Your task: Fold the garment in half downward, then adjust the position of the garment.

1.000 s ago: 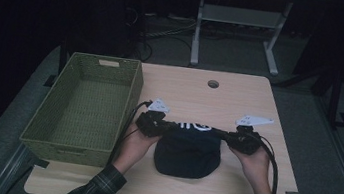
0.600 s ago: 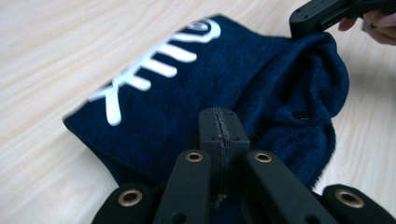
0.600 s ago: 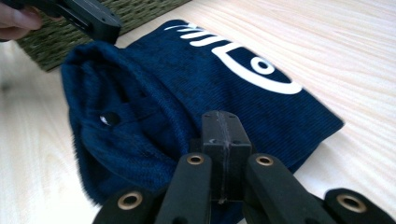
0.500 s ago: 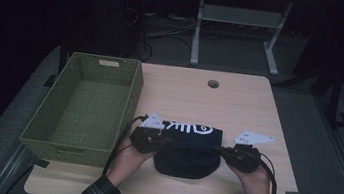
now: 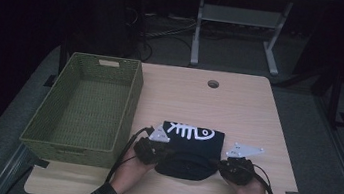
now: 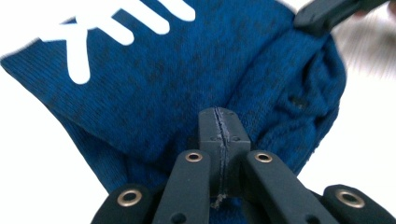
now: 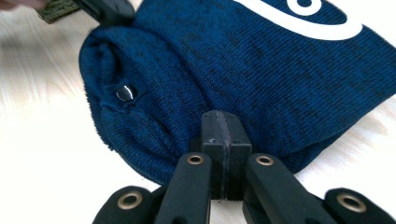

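Folded dark blue garment (image 5: 189, 149), laid near the front edge of the surface (image 5: 239, 106) with its long axis crosswise, is pinched at its left end by the left tool (image 5: 161, 154) and at its right end by the right tool (image 5: 217, 166), with the green basket (image 5: 122, 115) lying just beside it on the left tool's side.

Dark-blue knit garment (image 6: 154, 88), white lettering
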Demonstrator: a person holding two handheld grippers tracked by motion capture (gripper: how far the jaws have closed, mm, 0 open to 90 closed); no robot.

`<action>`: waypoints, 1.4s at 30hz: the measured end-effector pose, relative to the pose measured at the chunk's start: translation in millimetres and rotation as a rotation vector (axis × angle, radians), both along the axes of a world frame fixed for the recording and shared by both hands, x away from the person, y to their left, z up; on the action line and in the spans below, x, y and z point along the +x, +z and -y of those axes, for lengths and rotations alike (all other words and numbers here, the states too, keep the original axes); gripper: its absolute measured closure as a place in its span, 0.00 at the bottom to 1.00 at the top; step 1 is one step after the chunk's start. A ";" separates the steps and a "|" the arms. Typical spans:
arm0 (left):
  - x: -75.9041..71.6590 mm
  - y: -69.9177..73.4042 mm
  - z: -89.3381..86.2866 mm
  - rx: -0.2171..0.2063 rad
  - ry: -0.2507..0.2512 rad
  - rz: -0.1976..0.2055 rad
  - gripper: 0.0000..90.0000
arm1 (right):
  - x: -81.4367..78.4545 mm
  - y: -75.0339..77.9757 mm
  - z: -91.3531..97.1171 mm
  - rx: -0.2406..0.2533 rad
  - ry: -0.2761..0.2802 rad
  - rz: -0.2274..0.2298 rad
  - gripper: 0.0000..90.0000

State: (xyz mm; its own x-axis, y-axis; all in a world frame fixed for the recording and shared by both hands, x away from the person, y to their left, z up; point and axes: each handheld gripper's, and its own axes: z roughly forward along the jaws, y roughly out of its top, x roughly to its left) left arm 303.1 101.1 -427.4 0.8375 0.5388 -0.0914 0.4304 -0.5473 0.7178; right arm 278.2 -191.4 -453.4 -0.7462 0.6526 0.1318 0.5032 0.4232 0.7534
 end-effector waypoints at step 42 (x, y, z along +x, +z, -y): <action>34.9 8.0 6.7 -0.035 0.063 0.011 0.99 | 26.8 19.0 2.2 0.054 -0.060 0.077 1.00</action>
State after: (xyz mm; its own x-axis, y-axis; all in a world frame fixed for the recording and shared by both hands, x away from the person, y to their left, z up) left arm 338.0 94.3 -419.3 0.8031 0.5871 -0.1018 0.4549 -0.4938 0.7411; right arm 305.0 -193.5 -434.4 -0.7156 0.6896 0.1116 0.4662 0.3524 0.8115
